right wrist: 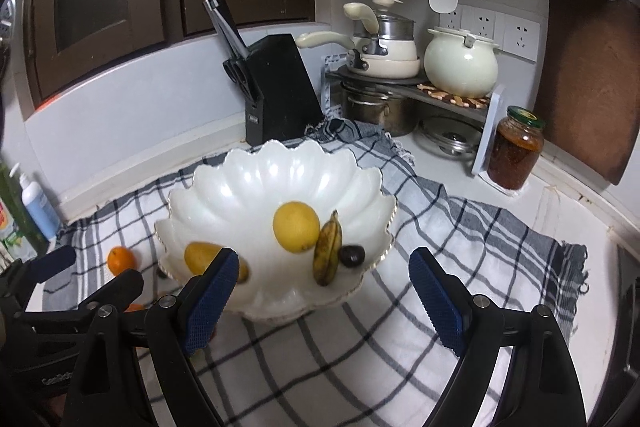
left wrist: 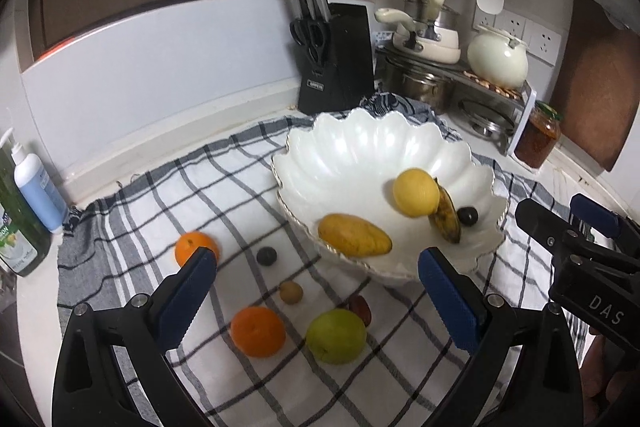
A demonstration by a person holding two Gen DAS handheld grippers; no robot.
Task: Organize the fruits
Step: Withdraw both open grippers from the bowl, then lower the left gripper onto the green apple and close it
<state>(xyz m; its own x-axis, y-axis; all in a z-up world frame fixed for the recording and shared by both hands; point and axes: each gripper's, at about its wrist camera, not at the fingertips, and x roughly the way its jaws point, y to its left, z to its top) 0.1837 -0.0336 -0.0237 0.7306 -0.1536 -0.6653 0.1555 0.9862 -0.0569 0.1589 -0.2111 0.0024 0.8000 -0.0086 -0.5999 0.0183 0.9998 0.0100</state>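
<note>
A white scalloped bowl [left wrist: 352, 147] [right wrist: 280, 171] stands on a checked cloth [left wrist: 224, 195]. It holds a yellow round fruit [left wrist: 416, 191] [right wrist: 296, 226], a mango [left wrist: 354, 235] [right wrist: 200, 255], a spotted banana [left wrist: 446, 215] [right wrist: 328, 253] and a small dark fruit [left wrist: 467, 215] [right wrist: 352, 255]. On the cloth lie two oranges [left wrist: 196, 247] [left wrist: 258, 331], a green apple [left wrist: 336, 335], a dark fruit [left wrist: 266, 256], a small brown fruit [left wrist: 291, 292] and a red fruit [left wrist: 360, 307]. My left gripper [left wrist: 316, 283] is open above the loose fruits. My right gripper [right wrist: 322, 291] is open and empty before the bowl.
A black knife block [left wrist: 336, 59] stands behind the bowl. A rack with pots [left wrist: 424, 39], a cream kettle [left wrist: 498, 57], a jar [left wrist: 538, 139] and a wooden board [left wrist: 596, 83] fill the back right. Bottles [left wrist: 36, 187] stand at the left edge.
</note>
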